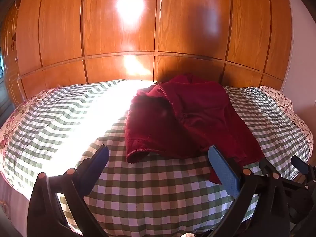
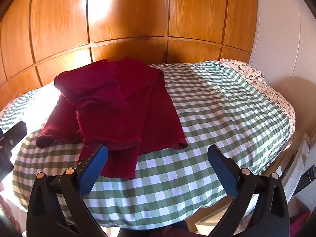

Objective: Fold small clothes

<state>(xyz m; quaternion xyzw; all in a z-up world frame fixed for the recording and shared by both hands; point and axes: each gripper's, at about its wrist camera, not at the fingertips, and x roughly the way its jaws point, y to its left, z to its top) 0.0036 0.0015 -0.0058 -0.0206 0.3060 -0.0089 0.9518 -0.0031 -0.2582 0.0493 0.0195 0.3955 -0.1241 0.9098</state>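
Both the left gripper point(image 1: 158, 158) and right gripper point(image 2: 158, 156) are spread wide, holding nothing. Just ahead of their fingertips lies the dark red garment point(image 1: 183, 118) on the green checked bedspread point(image 2: 217, 108). Beyond it stand wooden wardrobe doors point(image 1: 118, 29); nothing blocks the way.

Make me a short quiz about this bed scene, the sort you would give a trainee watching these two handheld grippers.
1. True or false: the dark red garment lies on the green checked bedcover, held by neither gripper.
2. What stands behind the bed? A) a window B) a wooden panelled wall C) a bookshelf
3. Fill in: the jaws of the left gripper and the right gripper are both ____.

Key
1. True: it rests loose on the cover, roughly folded, its near hems toward the grippers.
2. B.
3. Open: the blue pads stand wide apart, with nothing pressed between them.
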